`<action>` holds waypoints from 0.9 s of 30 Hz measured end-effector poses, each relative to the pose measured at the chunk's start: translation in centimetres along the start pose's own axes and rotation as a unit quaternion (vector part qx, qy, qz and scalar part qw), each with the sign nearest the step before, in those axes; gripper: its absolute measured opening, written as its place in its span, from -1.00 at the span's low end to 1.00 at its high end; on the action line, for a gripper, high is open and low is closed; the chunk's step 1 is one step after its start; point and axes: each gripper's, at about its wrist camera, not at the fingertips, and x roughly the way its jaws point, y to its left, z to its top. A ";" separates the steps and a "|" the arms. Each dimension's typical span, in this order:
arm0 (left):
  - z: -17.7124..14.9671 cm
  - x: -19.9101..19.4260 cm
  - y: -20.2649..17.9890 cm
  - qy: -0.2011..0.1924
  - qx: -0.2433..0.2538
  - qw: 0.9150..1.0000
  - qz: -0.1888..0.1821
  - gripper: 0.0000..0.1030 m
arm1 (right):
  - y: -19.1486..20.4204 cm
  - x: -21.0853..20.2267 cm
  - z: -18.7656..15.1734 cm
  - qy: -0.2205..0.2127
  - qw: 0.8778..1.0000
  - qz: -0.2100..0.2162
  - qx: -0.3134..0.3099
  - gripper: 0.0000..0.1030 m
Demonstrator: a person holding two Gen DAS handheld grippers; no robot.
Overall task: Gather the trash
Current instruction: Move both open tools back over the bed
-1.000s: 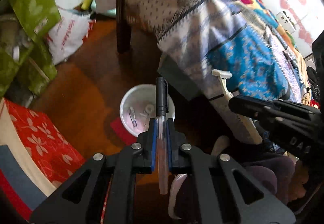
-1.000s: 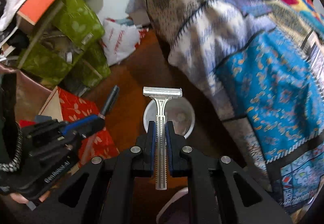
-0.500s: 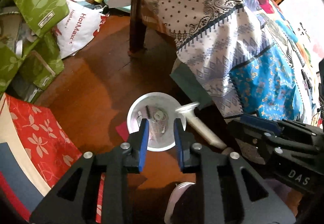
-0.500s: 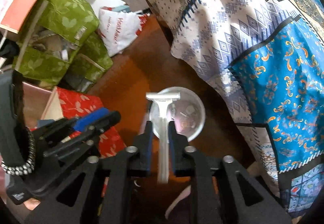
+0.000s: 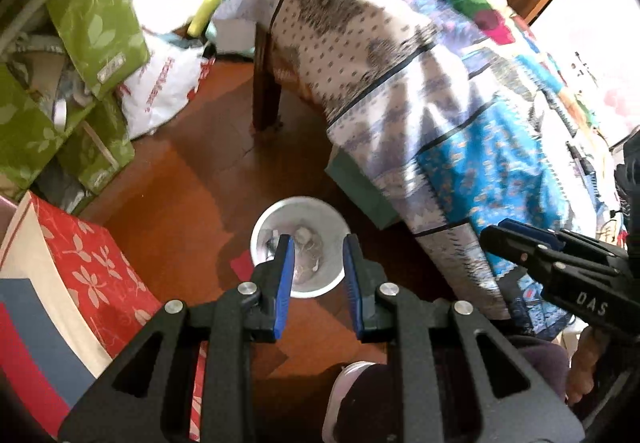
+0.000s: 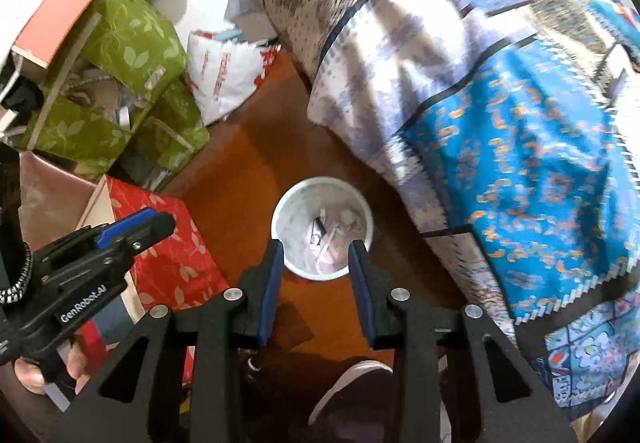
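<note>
Both grippers hung above the white bin on the floor: the left gripper gaped empty, the right gripper was opening, nothing between. Trash lay inside; this drop looked done

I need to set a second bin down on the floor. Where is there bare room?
Bare wooden floor lies open between the white bin, the green bags and the white plastic bag. It is crowded left of the bin by the red floral box, and right of it by the hanging bedspread.
</note>
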 end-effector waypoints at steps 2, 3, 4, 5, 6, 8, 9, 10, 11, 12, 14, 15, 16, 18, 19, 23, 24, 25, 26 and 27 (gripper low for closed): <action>0.1 -1.7 -1.1 -0.019 0.011 1.000 -0.001 -0.55 | -0.5 -2.0 -0.2 -0.028 1.000 0.000 0.006 -0.41; 0.1 -2.6 -1.8 -0.030 0.019 0.999 -0.001 -0.55 | -0.9 -3.3 -0.4 -0.046 0.999 -0.001 0.009 -0.41; 0.2 -3.4 -2.6 -0.040 0.027 0.999 0.001 -0.55 | -1.1 -4.2 -0.6 -0.058 0.998 -0.002 0.010 -0.41; 0.2 -4.1 -3.1 -0.049 0.033 0.998 0.003 -0.55 | -1.3 -5.5 -0.7 -0.076 0.997 -0.005 0.013 -0.41; 0.2 -4.8 -3.8 -0.058 0.041 0.997 0.003 -0.55 | -1.5 -6.2 -0.9 -0.087 0.996 -0.007 0.014 -0.41; 0.4 -6.3 -5.5 -0.077 0.059 0.995 0.003 -0.55 | -2.2 -8.7 -1.3 -0.120 0.993 -0.014 0.017 -0.41; 0.5 -7.1 -6.6 -0.089 0.069 0.994 0.001 -0.55 | -2.5 -9.6 -1.5 -0.133 0.991 -0.017 0.019 -0.41; 0.6 -7.8 -7.3 -0.097 0.077 0.992 -0.001 -0.55 | -2.8 -10.8 -1.7 -0.148 0.989 -0.020 0.021 -0.41; 0.7 -8.3 -8.0 -0.105 0.083 0.991 -0.003 -0.55 | -3.3 -12.0 -2.0 -0.164 0.986 -0.025 0.022 -0.41; 0.8 -8.8 -8.9 -0.112 0.089 0.990 -0.005 -0.55 | -3.8 -13.3 -2.3 -0.180 0.983 -0.031 0.023 -0.41; 1.0 -9.8 -10.9 -0.128 0.103 0.986 -0.012 -0.52 | -4.3 -14.9 -2.7 -0.202 0.978 -0.042 0.026 -0.41; 1.1 -10.1 -11.8 -0.134 0.109 0.985 -0.016 -0.52 | -4.8 -15.8 -3.0 -0.212 0.976 -0.047 0.027 -0.41; 1.2 -10.5 -13.1 -0.141 0.117 0.983 -0.022 -0.51 | -5.5 -17.1 -3.4 -0.226 0.972 -0.055 0.029 -0.41; 1.4 -10.9 -15.0 -0.149 0.130 0.980 -0.030 -0.50 | -6.4 -18.6 -4.0 -0.242 0.967 -0.067 0.032 -0.41; 1.6 -11.1 -16.2 -0.154 0.139 0.978 -0.034 -0.50 | -7.2 -19.6 -4.5 -0.254 0.964 -0.078 0.035 -0.41; 2.1 -11.3 -20.9 -0.165 0.171 0.970 -0.051 -0.38 | -9.7 -22.4 -5.6 -0.280 0.953 -0.100 0.049 -0.41; 2.3 -11.2 -22.3 -0.166 0.180 0.968 -0.056 -0.37 | -10.3 -22.9 -5.9 -0.285 0.952 -0.104 0.053 -0.41; 2.3 -11.1 -23.5 -0.167 0.188 0.966 -0.059 -0.36 | -11.3 -23.6 -6.2 -0.290 0.949 -0.109 0.060 -0.41; 2.4 -10.9 -24.5 -0.166 0.195 0.965 -0.063 -0.34 | -12.1 -24.2 -6.5 -0.295 0.947 -0.113 0.065 -0.41; 2.5 -10.7 -25.6 -0.165 0.202 0.963 -0.068 -0.34 | -12.6 -24.5 -6.8 -0.298 0.945 -0.117 0.069 -0.41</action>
